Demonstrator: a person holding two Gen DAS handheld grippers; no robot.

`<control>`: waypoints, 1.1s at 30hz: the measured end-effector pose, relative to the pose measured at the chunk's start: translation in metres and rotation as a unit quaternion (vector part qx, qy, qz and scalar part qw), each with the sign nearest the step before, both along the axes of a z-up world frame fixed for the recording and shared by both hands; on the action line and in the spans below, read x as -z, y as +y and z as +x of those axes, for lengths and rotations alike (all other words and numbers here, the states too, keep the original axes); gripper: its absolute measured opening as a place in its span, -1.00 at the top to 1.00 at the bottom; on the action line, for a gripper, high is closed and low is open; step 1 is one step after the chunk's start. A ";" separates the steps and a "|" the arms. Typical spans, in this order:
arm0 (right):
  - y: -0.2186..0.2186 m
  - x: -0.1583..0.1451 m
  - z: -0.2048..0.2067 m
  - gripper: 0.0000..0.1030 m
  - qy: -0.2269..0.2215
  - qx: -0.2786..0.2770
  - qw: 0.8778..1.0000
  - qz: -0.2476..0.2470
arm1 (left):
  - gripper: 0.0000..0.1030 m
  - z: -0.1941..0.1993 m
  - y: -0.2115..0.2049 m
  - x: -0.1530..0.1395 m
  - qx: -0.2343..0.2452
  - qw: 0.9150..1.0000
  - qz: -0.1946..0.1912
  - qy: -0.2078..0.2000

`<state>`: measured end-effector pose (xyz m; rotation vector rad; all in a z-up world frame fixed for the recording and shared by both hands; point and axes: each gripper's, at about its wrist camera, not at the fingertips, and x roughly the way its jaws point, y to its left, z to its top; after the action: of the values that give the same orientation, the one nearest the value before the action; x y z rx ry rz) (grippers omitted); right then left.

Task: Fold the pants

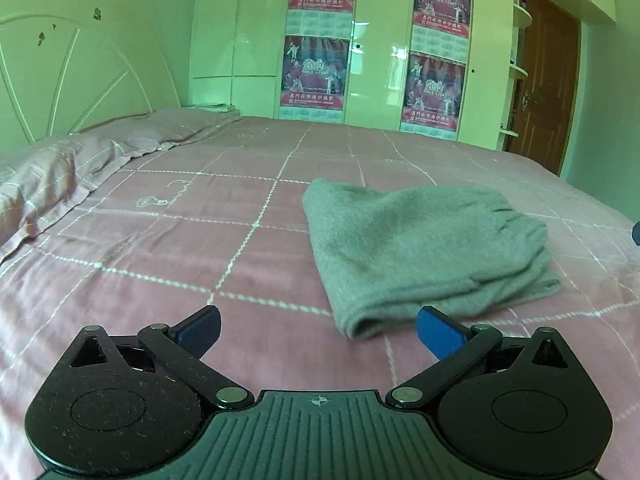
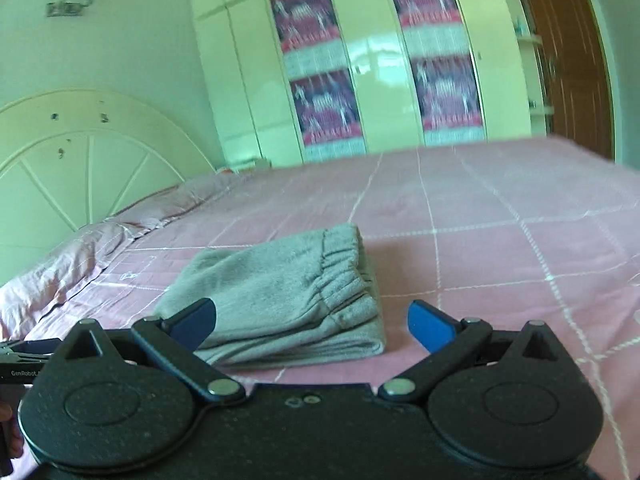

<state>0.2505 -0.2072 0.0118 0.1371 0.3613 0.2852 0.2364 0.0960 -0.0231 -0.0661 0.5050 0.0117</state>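
Folded pants [image 2: 280,292] lie lengthwise, waistband [image 2: 340,264] rightward.

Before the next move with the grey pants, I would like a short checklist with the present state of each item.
1. Left gripper open and holding nothing: ok.
2. Right gripper open and holding nothing: ok.
3. Grey pants lie folded in a compact stack on the bed: ok.
4. Elastic waistband lies on top of the stack: ok.
5. Layer edges aligned on the far side of the stack: cannot tell, hidden.
6. Pants well away from the pillow: ok.
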 end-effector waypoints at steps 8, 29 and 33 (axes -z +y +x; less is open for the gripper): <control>0.012 0.000 -0.117 -0.89 0.039 -0.037 0.999 0.003 | -1.00 -0.123 -0.032 -0.012 -0.004 1.000 -0.019 -0.019; 0.011 0.013 -0.190 -0.88 0.018 -0.040 0.998 -0.042 | -1.00 -0.236 -0.096 -0.027 0.021 0.998 0.005 -0.066; 0.013 0.014 -0.190 -0.88 0.021 -0.039 0.998 -0.037 | -1.00 -0.236 -0.099 -0.027 0.022 0.998 0.008 -0.062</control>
<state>0.0607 -0.1947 -0.0022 0.0561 0.4181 0.3465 0.0008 -0.0029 0.0040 -0.0397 0.3823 -0.0310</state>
